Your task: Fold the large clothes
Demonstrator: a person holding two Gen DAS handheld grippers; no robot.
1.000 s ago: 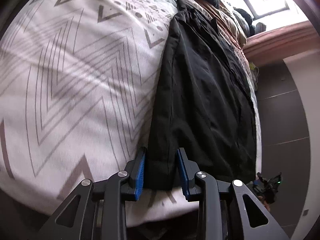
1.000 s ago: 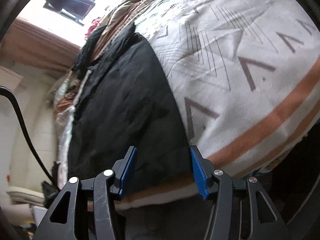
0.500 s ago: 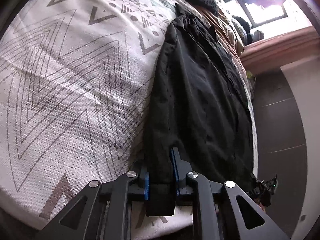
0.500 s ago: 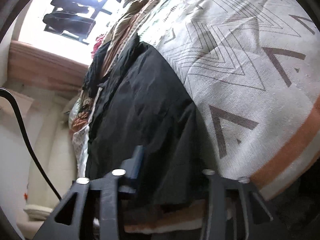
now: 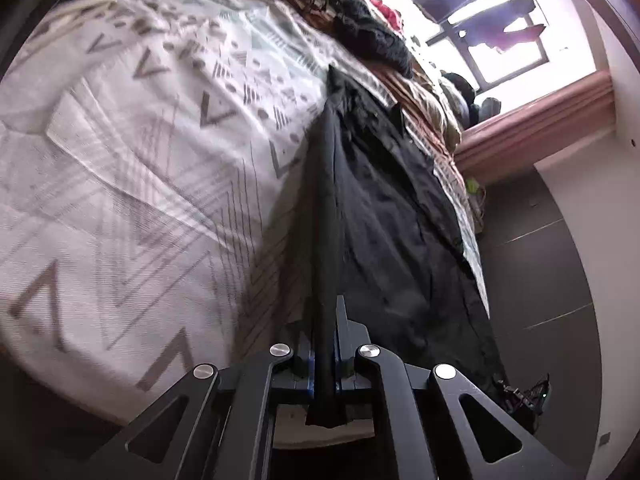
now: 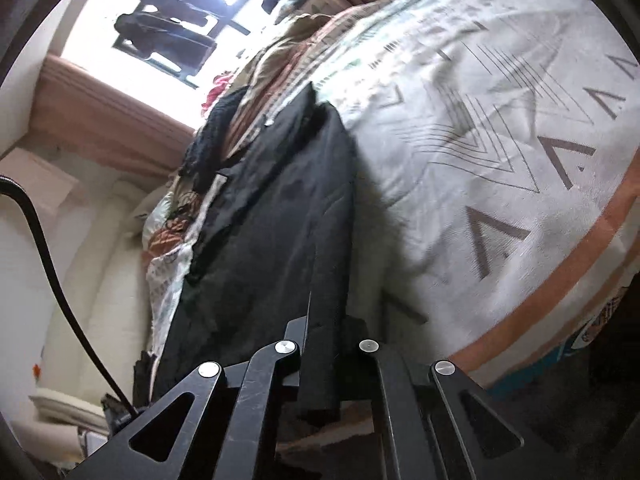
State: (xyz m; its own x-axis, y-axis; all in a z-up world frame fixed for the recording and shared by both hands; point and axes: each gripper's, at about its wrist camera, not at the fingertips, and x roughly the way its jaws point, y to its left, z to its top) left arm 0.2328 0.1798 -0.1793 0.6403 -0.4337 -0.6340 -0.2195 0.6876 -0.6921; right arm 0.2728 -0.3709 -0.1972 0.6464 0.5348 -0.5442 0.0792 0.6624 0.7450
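Note:
A large black jacket (image 5: 384,216) lies lengthwise on a bed with a white patterned blanket (image 5: 132,168). My left gripper (image 5: 325,344) is shut on the jacket's near hem edge and lifts it off the blanket, so a taut ridge of cloth runs away from the jaws. In the right wrist view the same black jacket (image 6: 272,216) lies left of the blanket (image 6: 500,168). My right gripper (image 6: 326,332) is shut on the other near corner of the hem, also raised, with cloth hanging below the jaws.
A pile of other clothes (image 5: 372,40) lies at the far end of the bed under a bright window (image 5: 488,40). Dark floor (image 5: 540,280) lies beside the bed. A cream sofa (image 6: 92,264) and a black cable (image 6: 52,264) are on the other side.
Both grippers closed on the jacket's near hem and lifted it off the blanket. The hem now pulls into raised ridges, and both cameras sit higher and see more of the room.

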